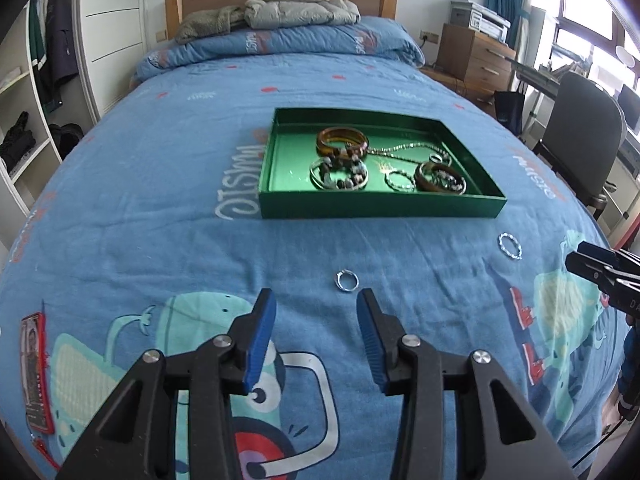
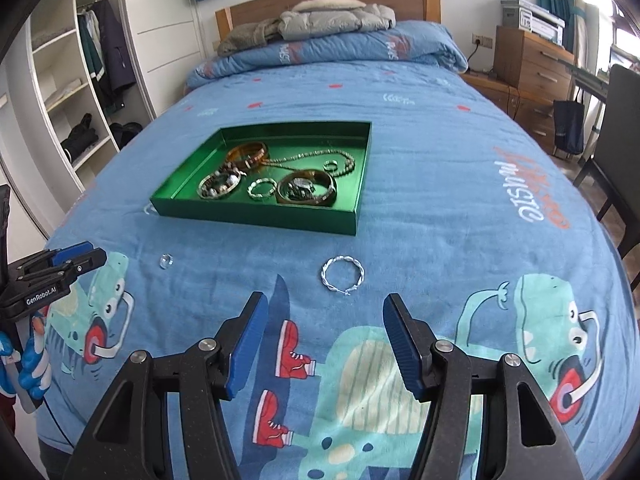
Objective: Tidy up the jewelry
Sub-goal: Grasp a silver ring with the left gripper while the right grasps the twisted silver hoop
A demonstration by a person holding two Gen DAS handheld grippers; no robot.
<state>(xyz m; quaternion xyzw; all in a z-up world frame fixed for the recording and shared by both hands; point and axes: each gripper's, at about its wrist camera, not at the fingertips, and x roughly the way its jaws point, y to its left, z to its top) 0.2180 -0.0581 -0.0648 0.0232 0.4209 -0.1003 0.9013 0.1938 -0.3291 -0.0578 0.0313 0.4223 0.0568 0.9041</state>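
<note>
Below, both sets of fingers are hanging parted and empty: left gripper near a small, possibly gemmed ring, right gripper near a twisted silver hoop.

From my left wrist camera, the right gripper is cut off by the right edge, so I can't tell how its jaws stand there. My right wrist camera shows the left gripper only from the side at the left edge, its body running out of view. In the green tray the bracelets overlap in a tangle; I can't tell which pieces are separate. The small ring on the bedspread is too tiny for me to make out details.
</note>
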